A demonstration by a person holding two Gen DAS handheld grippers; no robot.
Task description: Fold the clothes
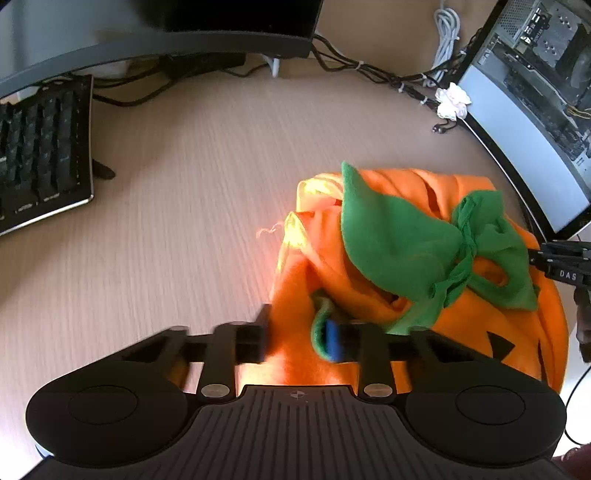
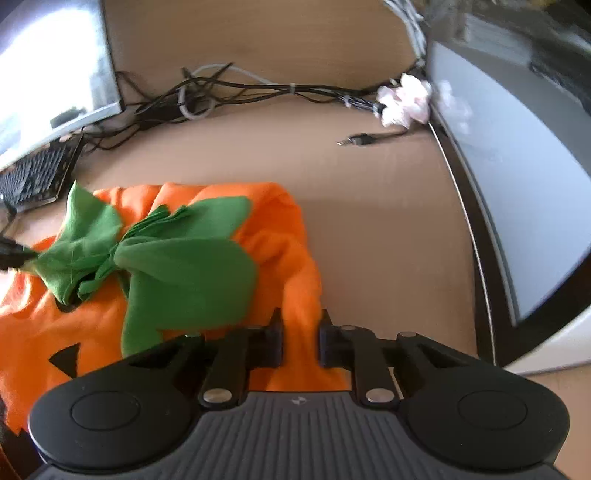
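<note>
An orange pumpkin costume [image 1: 461,321] with green leaf pieces [image 1: 391,240] and black face cut-outs lies bunched on the wooden desk [image 1: 192,192]. It also shows in the right wrist view [image 2: 280,236], with its green leaves [image 2: 184,273]. My left gripper [image 1: 301,339] has its jaws around an orange and green fold at the costume's left edge. My right gripper [image 2: 301,341] is shut on an orange fold at the costume's right edge. The right gripper's tip shows in the left wrist view [image 1: 565,266], beside the costume.
A black keyboard [image 1: 40,155] lies at the left under a monitor [image 1: 159,33]. Cables [image 2: 229,92] run along the back of the desk. A computer case [image 2: 517,184] stands at the right. A crumpled white tissue [image 2: 404,99] lies by the case.
</note>
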